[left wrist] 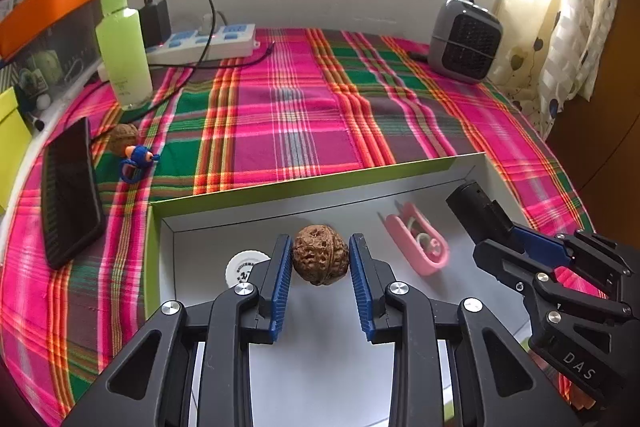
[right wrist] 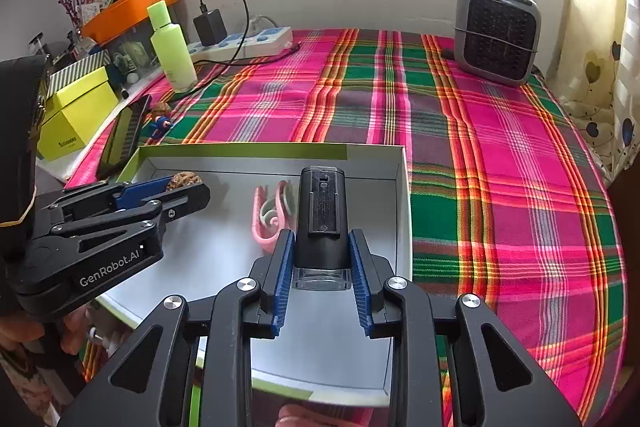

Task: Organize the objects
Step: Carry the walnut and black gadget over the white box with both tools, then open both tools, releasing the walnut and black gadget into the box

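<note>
My left gripper [left wrist: 320,259] is shut on a brown walnut [left wrist: 320,254], held over the open white box [left wrist: 248,213] with its green rim. My right gripper [right wrist: 322,259] is shut on a black boxy device [right wrist: 322,215] with a clear end, over the box's right half [right wrist: 402,195]. In the left wrist view the right gripper [left wrist: 492,223] and the black device [left wrist: 476,205] show at the right. Inside the box lie a pink clip-like item [left wrist: 416,243] and a white round cap [left wrist: 242,267]. A second walnut [left wrist: 123,139] and a blue toy figure [left wrist: 138,159] lie on the plaid cloth.
A dark tablet [left wrist: 72,191], a green bottle [left wrist: 122,39], a power strip [left wrist: 208,43] with charger and cable, and a grey heater [left wrist: 464,39] stand on the plaid cloth [left wrist: 296,115]. A yellow-green box [right wrist: 76,115] and an orange bin [right wrist: 128,7] sit at the left.
</note>
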Demonstrator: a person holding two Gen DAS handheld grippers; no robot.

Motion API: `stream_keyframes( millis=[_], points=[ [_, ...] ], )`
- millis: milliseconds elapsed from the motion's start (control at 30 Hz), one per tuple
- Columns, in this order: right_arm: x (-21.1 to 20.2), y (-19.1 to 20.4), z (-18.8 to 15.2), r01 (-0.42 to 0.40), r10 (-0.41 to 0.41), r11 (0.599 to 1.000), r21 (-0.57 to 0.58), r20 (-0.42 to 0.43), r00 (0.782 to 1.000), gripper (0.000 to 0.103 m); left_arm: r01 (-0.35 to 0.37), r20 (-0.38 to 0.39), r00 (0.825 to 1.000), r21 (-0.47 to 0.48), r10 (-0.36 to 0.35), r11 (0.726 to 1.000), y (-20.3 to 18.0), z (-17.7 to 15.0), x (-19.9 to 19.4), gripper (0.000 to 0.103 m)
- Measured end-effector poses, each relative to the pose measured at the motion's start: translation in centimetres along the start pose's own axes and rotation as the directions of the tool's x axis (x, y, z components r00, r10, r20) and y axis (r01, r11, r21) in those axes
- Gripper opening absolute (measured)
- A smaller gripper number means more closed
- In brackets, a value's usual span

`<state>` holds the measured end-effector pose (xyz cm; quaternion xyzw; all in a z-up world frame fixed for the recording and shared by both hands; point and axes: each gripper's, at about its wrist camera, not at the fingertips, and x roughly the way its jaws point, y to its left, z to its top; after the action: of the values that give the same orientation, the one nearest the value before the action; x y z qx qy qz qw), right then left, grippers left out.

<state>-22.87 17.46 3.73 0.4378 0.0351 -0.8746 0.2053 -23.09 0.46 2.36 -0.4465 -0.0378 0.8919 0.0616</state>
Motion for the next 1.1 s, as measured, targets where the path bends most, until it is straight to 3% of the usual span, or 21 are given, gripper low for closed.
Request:
stream_keyframes(
  millis=[1100],
  points=[
    [2.0,0.0,0.7,0.02,-0.02,1.0,0.001,-0.023,1.0,0.029,-0.017,-0.034,0.999,0.02,0.018,1.0,-0.4,0.7,1.9,0.028]
  ],
)
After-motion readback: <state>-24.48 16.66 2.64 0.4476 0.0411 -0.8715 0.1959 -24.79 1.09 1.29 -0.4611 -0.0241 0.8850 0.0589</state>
